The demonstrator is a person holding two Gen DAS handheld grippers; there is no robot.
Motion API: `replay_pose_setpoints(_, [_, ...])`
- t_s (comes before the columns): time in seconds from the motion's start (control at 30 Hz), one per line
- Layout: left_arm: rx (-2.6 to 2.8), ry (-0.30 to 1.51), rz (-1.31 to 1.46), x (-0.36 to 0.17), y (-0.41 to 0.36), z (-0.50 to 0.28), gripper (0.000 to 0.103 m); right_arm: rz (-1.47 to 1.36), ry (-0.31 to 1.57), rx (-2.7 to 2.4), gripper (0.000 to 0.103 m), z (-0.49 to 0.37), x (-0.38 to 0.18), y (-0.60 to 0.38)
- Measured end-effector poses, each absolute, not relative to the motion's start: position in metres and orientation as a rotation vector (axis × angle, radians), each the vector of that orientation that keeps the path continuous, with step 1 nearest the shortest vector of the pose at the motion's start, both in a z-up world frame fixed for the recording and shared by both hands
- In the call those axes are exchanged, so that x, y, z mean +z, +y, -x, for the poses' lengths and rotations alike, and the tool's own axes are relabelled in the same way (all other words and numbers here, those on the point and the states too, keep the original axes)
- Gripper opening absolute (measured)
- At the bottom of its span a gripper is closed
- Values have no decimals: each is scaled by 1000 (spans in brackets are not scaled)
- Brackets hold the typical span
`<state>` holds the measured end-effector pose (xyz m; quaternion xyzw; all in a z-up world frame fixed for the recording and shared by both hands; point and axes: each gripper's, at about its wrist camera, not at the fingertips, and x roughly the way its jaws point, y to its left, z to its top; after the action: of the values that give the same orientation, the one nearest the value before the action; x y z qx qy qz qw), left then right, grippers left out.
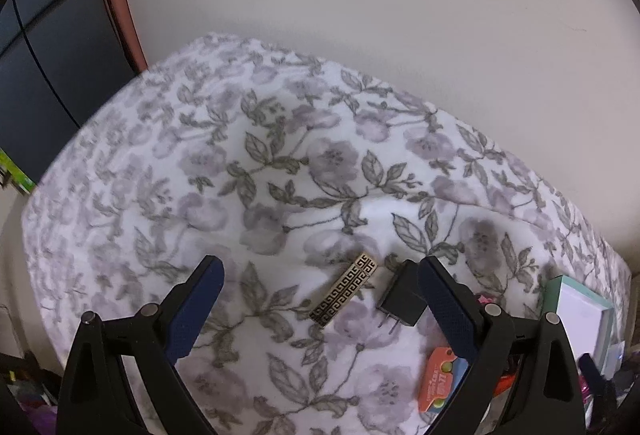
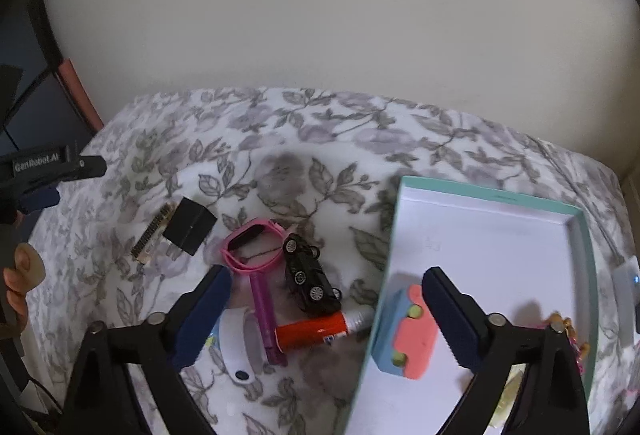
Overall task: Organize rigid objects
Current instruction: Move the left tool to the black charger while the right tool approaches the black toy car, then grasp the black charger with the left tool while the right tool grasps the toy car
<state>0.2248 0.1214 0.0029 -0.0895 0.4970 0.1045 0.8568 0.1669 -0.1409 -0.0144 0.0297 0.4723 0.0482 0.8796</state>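
Right tool (image 2: 326, 309): jaws spread wide, gripping nothing, right above my white plastic band (image 2: 240, 347) and orange-labelled glue tube (image 2: 316, 331).
Box: teal-rimmed white cardboard box (image 2: 496, 235) on the floral bedspread (image 2: 280, 123), already holding the blue-and-coral foam block (image 2: 404, 335).
Loose pile: black toy car (image 2: 310, 279), pink wristband (image 2: 254, 245), purple tube (image 2: 264, 311), touching and overlapping.
Left tool (image 1: 320, 287): also wide open and empty, straddling my gold key-pattern metal bar (image 1: 345, 289) and black plug adapter (image 1: 400, 299).
Risk: I reckon a grab in that pile drags neighbours; soft bedding lets things tip.
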Motion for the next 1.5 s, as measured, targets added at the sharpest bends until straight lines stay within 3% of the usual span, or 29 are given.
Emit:
replay_pose_setpoints(0.27, [140, 1045, 147, -28, 97, -241, 97, -54, 1053, 84, 68, -186, -53, -134])
replay_pose_setpoints(0.37, [92, 1054, 117, -38, 83, -245, 96, -50, 1074, 79, 66, -191, -64, -131])
replay_pose_setpoints(0.43, [77, 1061, 91, -46, 75, -247, 92, -36, 1069, 85, 58, -191, -68, -127])
replay_pose_setpoints(0.63, [54, 1088, 49, -64, 61, -248, 77, -22, 1103, 91, 48, -193, -83, -121])
replay_pose_setpoints(1.0, [75, 1116, -64, -90, 40, -247, 77, -4, 1086, 87, 47, -190, -86, -116])
replay_pose_setpoints(1.07, [82, 1111, -79, -90, 38, -246, 70, -9, 1083, 89, 44, -190, -85, -116])
replay_pose_setpoints(1.13, [76, 1102, -88, -87, 34, -244, 46, -20, 1079, 88, 41, -190, -85, -118])
replay_pose_setpoints(1.2, [72, 1104, -87, -85, 33, -244, 44, -35, 1078, 92, 34, -189, -85, -119])
replay_pose_setpoints(1.5, [63, 1105, -84, -78, 26, -241, 44, -158, 1072, 132, 31, -186, -80, -135])
